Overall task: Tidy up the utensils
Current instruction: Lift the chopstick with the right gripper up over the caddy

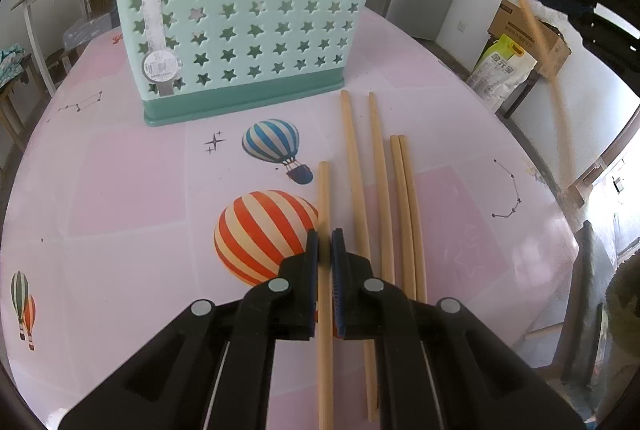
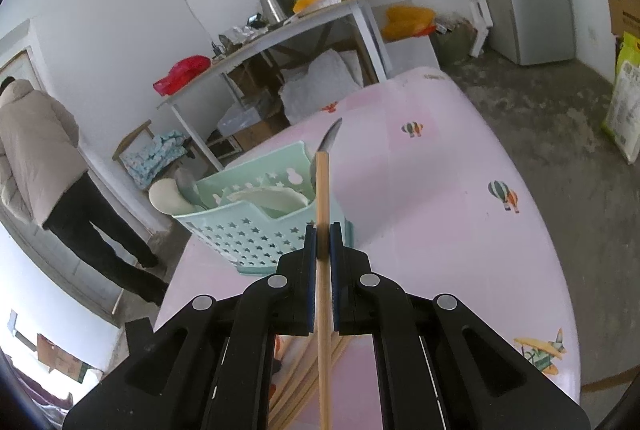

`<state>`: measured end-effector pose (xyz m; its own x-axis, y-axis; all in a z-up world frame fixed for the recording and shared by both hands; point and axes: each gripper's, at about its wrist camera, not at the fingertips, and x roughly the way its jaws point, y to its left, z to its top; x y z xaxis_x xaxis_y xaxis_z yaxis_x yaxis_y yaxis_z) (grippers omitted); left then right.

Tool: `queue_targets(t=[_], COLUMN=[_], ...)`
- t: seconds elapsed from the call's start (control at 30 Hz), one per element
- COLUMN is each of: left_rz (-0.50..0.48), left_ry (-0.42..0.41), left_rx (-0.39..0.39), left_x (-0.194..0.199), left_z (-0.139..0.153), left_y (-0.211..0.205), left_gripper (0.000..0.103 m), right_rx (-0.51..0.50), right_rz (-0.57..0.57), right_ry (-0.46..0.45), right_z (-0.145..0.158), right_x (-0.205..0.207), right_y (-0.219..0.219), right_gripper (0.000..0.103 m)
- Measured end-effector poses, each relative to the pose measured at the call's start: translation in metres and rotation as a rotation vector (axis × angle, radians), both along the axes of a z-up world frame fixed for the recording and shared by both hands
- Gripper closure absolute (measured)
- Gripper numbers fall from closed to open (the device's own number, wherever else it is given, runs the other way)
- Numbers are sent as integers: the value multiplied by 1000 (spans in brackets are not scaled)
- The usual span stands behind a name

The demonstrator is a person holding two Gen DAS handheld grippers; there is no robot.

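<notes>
Chopsticks are the job here: four loose chopsticks (image 1: 380, 186) lie flat on the pink tablecloth (image 1: 120, 190) just in front of the mint utensil caddy (image 1: 240, 30), off toward its right corner. A fifth chopstick (image 1: 325, 198) lies alongside them, and the left gripper (image 1: 325, 250) has its fingers pinched narrow around it, low on the cloth. Can't tell if it's lifted yet or only clamped.

The right gripper (image 2: 323, 242) is up in the air in front of the caddy, fingers closed tight on its own chopstick (image 2: 322, 198), tip pointing toward the caddy's right end.

Judging by that, the step in hand is dropping the right one in. Best bet is probably to tilt it closer to upright, line the tip over an open slot, and only let go once the end is below the rim, otherwise it will likely bounce off the edge and roll.

What's in the way: the caddy already holds a white plate (image 2: 272, 200), a white spoon (image 2: 168, 196) and what looks like a knife blade (image 2: 333, 136) sticking up right by the chopstick tip, so that corner is crowded. Behind the caddy there's a cluttered side table (image 2: 280, 30) and a person in a beige jacket (image 2: 36, 150), well clear of it all.
</notes>
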<state>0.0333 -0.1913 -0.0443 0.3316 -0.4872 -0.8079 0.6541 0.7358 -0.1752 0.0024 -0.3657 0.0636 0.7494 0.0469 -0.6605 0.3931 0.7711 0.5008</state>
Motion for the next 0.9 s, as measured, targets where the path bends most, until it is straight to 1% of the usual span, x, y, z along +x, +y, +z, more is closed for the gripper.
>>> queue_targets(t=[0.17,0.27,0.4,0.5,0.6,0.67,0.77,0.9], left_rz=[2,2,1,1,2,0,-1,-1], left_ry=[1,2,-1,2,3,1,3,5], left_rx=[-3,-3,-1,-6,-10,-11,-17,-21], left_x=[0,0,0,0,1,1,1,1], left_z=[0,0,0,0,0,-1,-1,-1], left_y=[0,0,0,1,1,1,2,2], left_gripper=[97,97,97,96,97,96,96,96], right_rx=[-14,-44,-83,-128,-166,-198,-238,-248], right_rz=[-2,3,10,11,5,2,2,24], right_ry=[0,-37,-139,-274,-398,-458,-507,-500], right_z=[2,14,46,87,121,134,142,129], right_x=[-2,-3,-1,3,11,20,43,80], right_y=[1,4,4,3,3,6,9,14], right_gripper=[98,98,99,99,99,99,99,99])
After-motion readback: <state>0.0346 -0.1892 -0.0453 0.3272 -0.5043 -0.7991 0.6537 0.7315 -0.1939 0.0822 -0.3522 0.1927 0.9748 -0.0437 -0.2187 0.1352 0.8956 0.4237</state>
